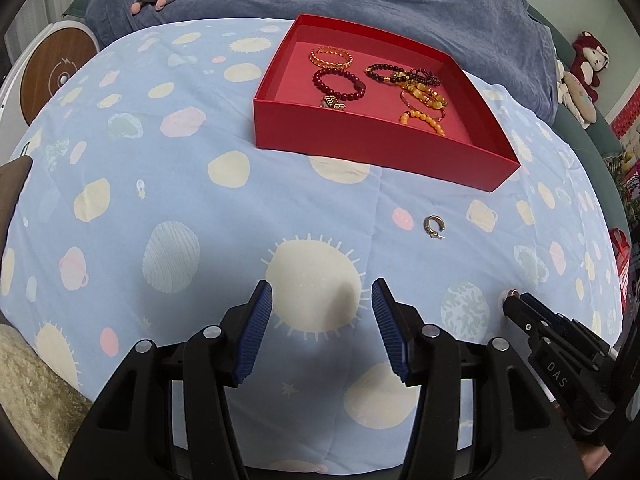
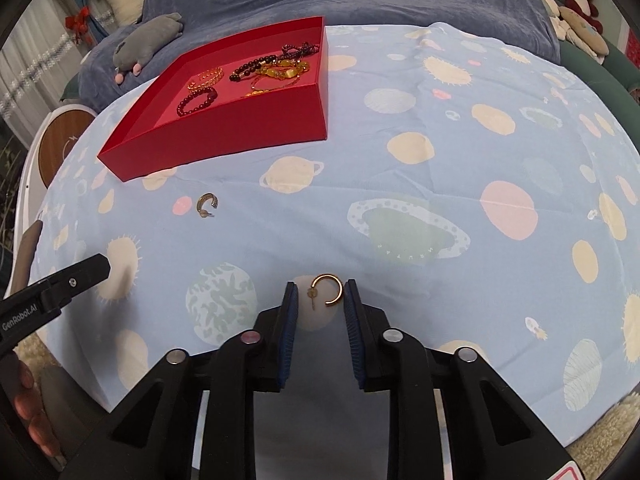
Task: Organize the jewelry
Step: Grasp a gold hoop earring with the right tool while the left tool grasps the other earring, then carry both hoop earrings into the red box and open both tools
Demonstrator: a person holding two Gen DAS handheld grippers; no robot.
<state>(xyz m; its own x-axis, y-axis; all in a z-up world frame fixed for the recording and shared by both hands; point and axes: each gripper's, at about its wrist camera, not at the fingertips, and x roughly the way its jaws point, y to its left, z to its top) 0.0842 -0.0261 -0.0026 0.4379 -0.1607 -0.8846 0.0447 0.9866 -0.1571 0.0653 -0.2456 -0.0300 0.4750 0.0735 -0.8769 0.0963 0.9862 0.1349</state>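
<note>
We have the bed point(image 2: 400, 208) under its blue planet quilt as our workplace; on it, toward the far side, sits the red box point(image 2: 240, 120) with bracelets point(image 2: 260, 72) already heaped inside; two earrings are left out on the quilt, so we judge the job mostly done. The right claw point(image 2: 318, 300) points steeply down with the gold hoop point(image 2: 328, 289) between its blue pads point(image 2: 289, 312); the jaws stand narrow, the right pad at or almost at the hoop's rim, the left pad apart from it, so we do not count it as gripped yet. To do this well, we should close slowly and squarely across the hoop, keeping the pad tips low so the thin wire does not slip out or tip; the soft quilt may sink and bunch, so we want no fabric pinched along with it; the small post on the hoop's left side could catch. The left claw point(image 1: 322, 312) is about half open, holding nothing, over a pale sun print. The silver earring point(image 1: 434, 227) lies between it and the box, well apart from both. Nothing blocks the way to the box; only its near wall must be cleared. Plush toys point(image 2: 148, 40) lie beyond, out of our way.
</note>
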